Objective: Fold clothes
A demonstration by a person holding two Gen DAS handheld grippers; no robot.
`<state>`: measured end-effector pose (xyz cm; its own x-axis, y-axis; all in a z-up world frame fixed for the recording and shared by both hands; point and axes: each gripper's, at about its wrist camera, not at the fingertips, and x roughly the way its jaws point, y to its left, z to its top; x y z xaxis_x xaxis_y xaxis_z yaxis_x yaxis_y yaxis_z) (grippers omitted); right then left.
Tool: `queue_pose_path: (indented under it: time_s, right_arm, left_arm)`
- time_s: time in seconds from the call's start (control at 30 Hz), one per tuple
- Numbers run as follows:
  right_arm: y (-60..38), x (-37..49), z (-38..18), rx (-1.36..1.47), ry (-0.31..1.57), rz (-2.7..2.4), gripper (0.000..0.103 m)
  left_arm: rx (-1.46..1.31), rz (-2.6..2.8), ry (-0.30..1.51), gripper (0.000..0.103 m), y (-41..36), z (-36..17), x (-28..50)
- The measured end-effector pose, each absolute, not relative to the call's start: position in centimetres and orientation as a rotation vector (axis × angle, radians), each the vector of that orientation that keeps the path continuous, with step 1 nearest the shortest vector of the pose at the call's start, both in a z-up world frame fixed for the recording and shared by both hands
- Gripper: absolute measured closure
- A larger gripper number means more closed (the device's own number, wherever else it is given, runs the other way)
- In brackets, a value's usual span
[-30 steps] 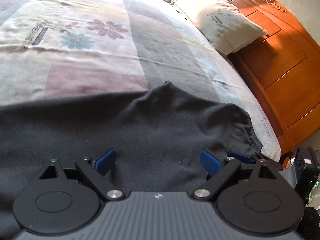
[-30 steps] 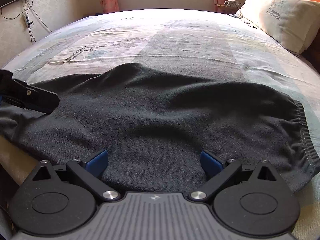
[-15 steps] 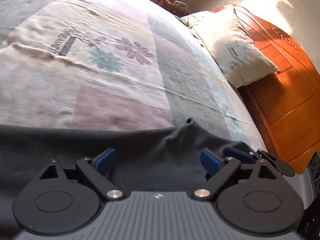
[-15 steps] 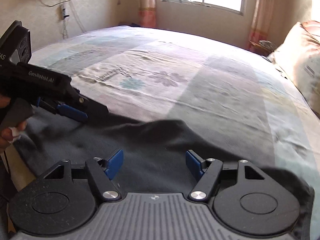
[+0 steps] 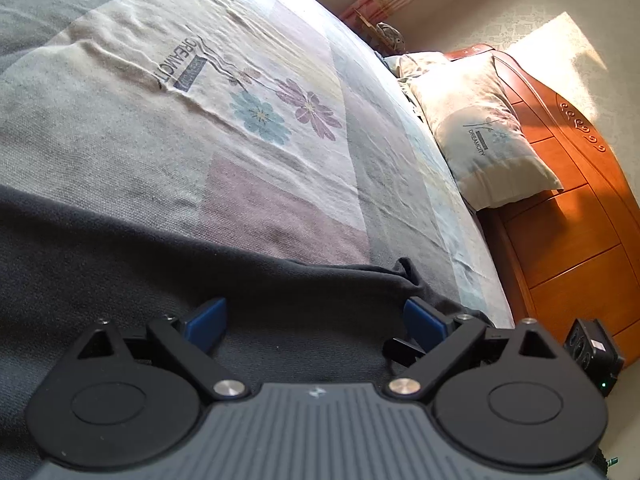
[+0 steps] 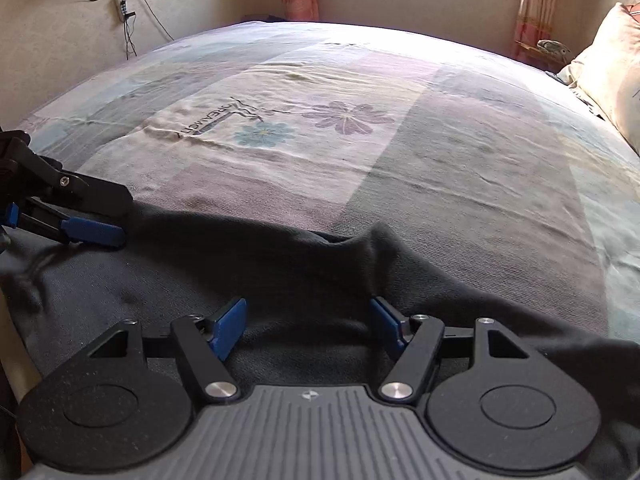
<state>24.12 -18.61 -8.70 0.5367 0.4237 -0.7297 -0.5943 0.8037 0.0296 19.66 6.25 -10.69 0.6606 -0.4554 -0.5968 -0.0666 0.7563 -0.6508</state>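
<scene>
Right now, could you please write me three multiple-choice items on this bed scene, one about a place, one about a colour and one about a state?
1. Where does the dark garment lie?
A. on the near edge of the bed
B. on the pillow
C. on the wooden headboard

2. What colour are the pads of the left hand-held gripper?
A. red
B. blue
C. white

3. How do the jaws of the right hand-held gripper stand?
A. shut tight with nothing between them
C. apart, over the garment
B. clamped on the pillow

Answers:
1 A: the garment spreads over the bedspread just ahead of both grippers, far from the pillow.
2 B: both pads show blue in the left wrist view.
3 C: there is a clear gap between the pads, with dark cloth beneath.
</scene>
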Motion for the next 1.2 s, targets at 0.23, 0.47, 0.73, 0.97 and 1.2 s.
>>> queue_pose_path:
  time_s: [0.23,0.47,0.73,0.97,1.2]
  right_arm:
    - [-17.7,18.8,-7.6,-0.305,0.758,0.636,0.030]
    - [-20.9,15.3,-8.5,-0.233,0.816,0.528,0.026]
    - [-22.1,14.2,-10.0,-0.178,0.833,0.465,0.013]
    - [-21.5,13.6,-10.5,-0.181,0.809,0.451,0.004]
    - [-21.7,12.8,-10.5,-0.190,0.807,0.419,0.004]
  left_arm:
    - [-0.605,-0.245,0.841,0.009,5.2,-8.7,17.7]
    - [-0.594,-0.212,0.895,0.009,4.9,-9.6,15.9]
    - [-0.431,-0.256,0.879,0.009,2.0,-8.2,13.1]
    - [-0.429,-0.270,0.918,0.010,2.0,-10.2,12.1]
    - [-0.463,-0.234,0.877,0.010,4.0,-7.4,10.1]
